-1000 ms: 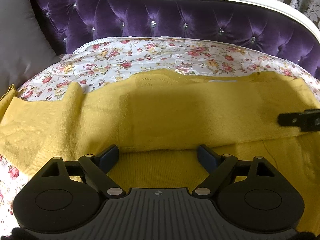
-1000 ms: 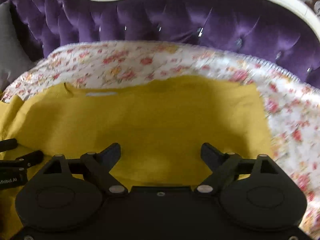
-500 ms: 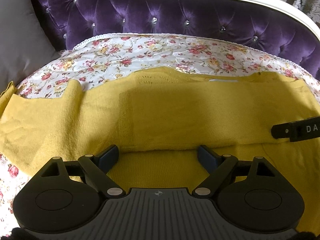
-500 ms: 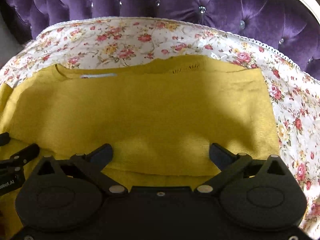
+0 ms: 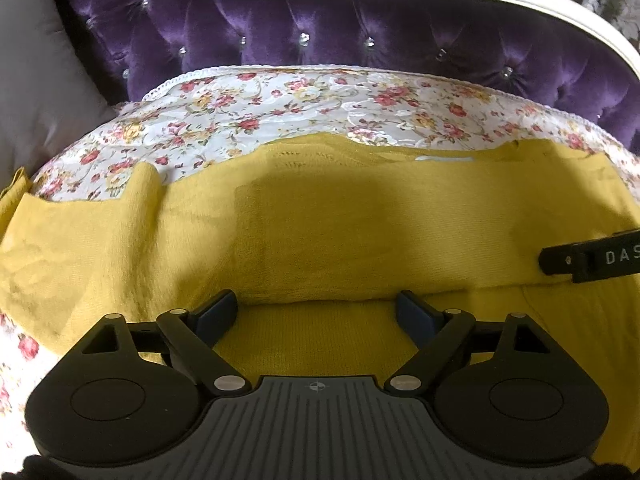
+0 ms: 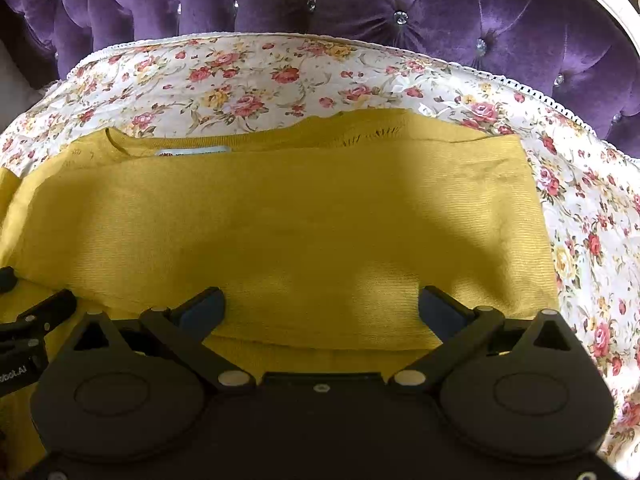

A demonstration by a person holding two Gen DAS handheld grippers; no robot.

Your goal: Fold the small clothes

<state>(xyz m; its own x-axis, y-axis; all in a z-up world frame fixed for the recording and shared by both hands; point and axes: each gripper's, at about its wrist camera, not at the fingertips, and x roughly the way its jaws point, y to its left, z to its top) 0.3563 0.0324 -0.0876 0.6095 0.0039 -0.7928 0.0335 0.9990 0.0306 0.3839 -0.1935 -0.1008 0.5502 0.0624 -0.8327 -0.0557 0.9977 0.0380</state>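
Only the left wrist view shows a grey cushion [image 5: 36,92] at far left. Both the left gripper [image 5: 318,312] and right gripper [image 6: 320,308] have jaws spread wide, grasping nothing, over one yellow sweater [image 6: 280,220] lying on the floral cover [image 6: 248,76].

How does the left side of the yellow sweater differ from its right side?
The yellow sweater has its left side rumpled, with a sleeve spilling outward, while its right side lies flat with a straight edge. Both rest on the flowered cover, with the bottom folded up.
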